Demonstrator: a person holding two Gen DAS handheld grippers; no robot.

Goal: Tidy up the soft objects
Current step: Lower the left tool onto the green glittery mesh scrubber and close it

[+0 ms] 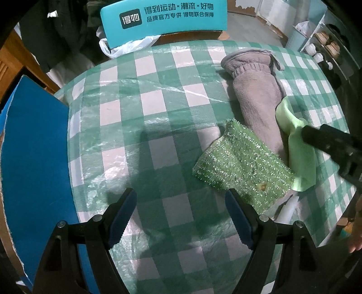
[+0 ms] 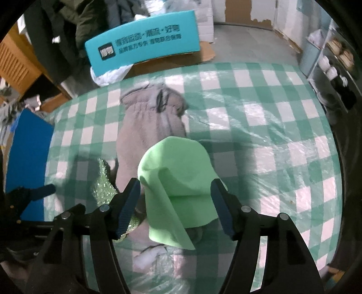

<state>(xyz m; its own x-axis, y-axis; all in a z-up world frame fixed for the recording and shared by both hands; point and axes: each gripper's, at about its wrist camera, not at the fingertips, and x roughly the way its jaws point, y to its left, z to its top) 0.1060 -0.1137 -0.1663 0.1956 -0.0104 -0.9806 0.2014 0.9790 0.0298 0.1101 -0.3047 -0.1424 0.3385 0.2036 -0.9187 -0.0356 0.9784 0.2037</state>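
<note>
My right gripper (image 2: 175, 209) stood spread around the green cloth (image 2: 178, 181) lying on the grey towel (image 2: 147, 126) on the counter (image 2: 271, 140), so I judged lifting straight clear wisest.

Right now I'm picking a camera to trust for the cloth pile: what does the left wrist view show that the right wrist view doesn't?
Only the left wrist view: the glittery green scrubber whole, lying across the grey fleece cloth, and the open left tool over bare checked tablecloth.

Only the right wrist view: the light green cloth whole, draped between the open right tool's pads, which do not press on it.

Both: grey cloth, scrubber, light green cloth, tablecloth, teal box, blue board.
</note>
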